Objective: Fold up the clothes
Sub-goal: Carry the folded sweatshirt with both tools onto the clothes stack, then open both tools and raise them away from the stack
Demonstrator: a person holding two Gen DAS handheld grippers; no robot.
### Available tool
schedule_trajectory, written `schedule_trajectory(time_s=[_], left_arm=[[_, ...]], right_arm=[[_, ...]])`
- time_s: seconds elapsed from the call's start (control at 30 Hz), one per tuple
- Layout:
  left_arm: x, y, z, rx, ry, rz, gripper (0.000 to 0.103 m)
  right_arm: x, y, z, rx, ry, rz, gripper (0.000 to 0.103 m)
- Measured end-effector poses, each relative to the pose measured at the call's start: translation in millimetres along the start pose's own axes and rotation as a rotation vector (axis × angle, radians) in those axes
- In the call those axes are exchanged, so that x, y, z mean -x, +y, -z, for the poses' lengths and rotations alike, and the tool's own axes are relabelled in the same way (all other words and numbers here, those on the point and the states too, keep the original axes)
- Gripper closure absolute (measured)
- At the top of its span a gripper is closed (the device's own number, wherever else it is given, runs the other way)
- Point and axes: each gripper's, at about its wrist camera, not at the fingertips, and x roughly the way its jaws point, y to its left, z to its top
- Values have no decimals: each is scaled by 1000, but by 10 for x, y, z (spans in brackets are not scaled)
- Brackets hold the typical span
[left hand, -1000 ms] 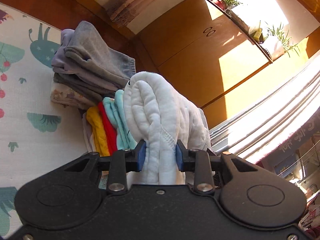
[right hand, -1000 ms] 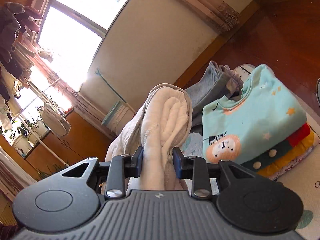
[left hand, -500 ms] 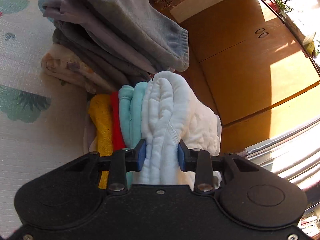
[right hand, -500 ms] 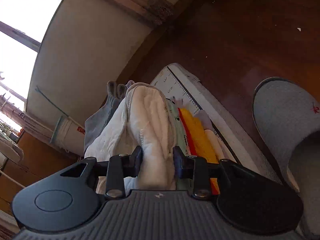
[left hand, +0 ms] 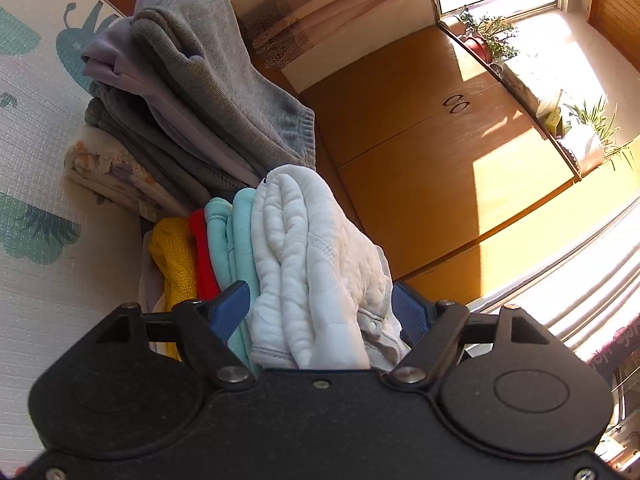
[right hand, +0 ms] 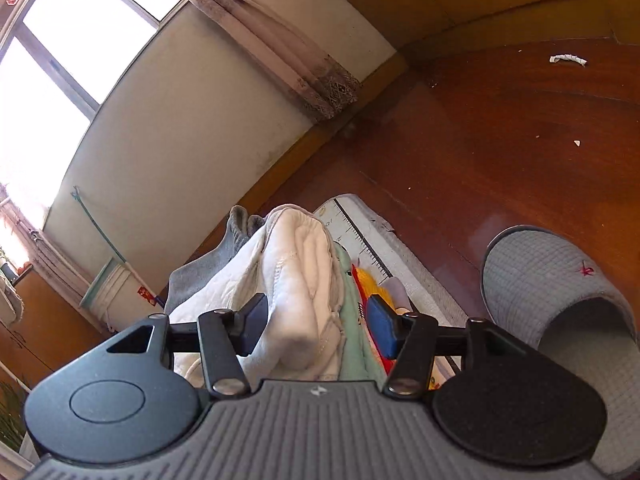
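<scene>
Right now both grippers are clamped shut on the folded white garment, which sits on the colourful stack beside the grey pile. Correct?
Not quite. Both wrist views show the jaws spread apart: the left gripper and right gripper are open around the folded white garment, not clamped. The rest holds: it sits on the colourful stack beside the grey pile.

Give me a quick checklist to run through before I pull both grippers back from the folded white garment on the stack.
1. Left gripper open: ok, jaws stand wide of the folded white quilted garment.
2. Right gripper open: ok, jaws spread apart.
3. White garment resting on the pale green folded top: ok, it lies against it.
4. Fabric snagged on a finger: cannot tell, cloth sits close to the pads.
5. Stack of yellow, red and green clothes square: cannot tell.
6. Grey slipper apart from the stack: ok.
</scene>
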Motion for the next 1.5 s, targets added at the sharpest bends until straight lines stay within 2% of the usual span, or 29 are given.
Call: schedule_trajectory(time_s=[0.03,0.13,0.17,0.2,0.3,0.37,0.43,0.5,0.67,0.73,0.87,0.93,0.97,1.03,1.17,1.23,1.33,1.5], left_arm=[[65,6,-1,0,-2,-15,25],[330,-167,-26,-54,27,-100,25],[456,-298,-39,-96,39,-129,23],[582,-428,-52,-138,51,-157,17],[1026,-1009,-89,-248,82,-260,9],[1261,-1383,-93,-327,83,-311,1],[1428,-1767,-122,-364,66,-357,0],[1531,-2173,-152,-380,67,-410,0],[1772,-3173,-2,-551,33,-540,0],[1859,-3407,131,-568,38,-556,0],[1989,-3439,480,-558,25,-550,0],[1863,-3282,611,-527,69,-591,0],[1790,-3211,649,-516,98,-617,0],[1674,-3064,743,-524,108,-649,0],[1478,-2972,929,-671,125,-744,0],[1461,-2928,963,-689,125,-782,0],[1497,-2937,893,-661,103,-753,0],[1484,-2965,861,-663,75,-749,0]], right_arm=[[97,126,-30,10,2,10,46],[389,505,-120,41,6,39,32],[487,631,-149,52,8,49,27],[584,757,-179,62,9,59,24],[876,1136,-269,93,14,88,16],[1071,1389,-329,114,17,108,6],[1266,1641,-389,135,20,128,2],[1491,1965,-523,178,33,140,0],[2029,2799,-859,270,94,178,0],[2161,3032,-865,273,119,199,0],[2374,3227,-587,290,139,235,0],[2342,3041,-355,244,162,276,0],[2291,2947,-258,241,202,300,0],[2192,2812,-111,275,275,355,0],[2083,2687,-34,346,309,464,0],[2029,2654,16,383,331,491,0],[1985,2658,68,435,331,521,0],[1933,2614,63,422,339,534,0]])
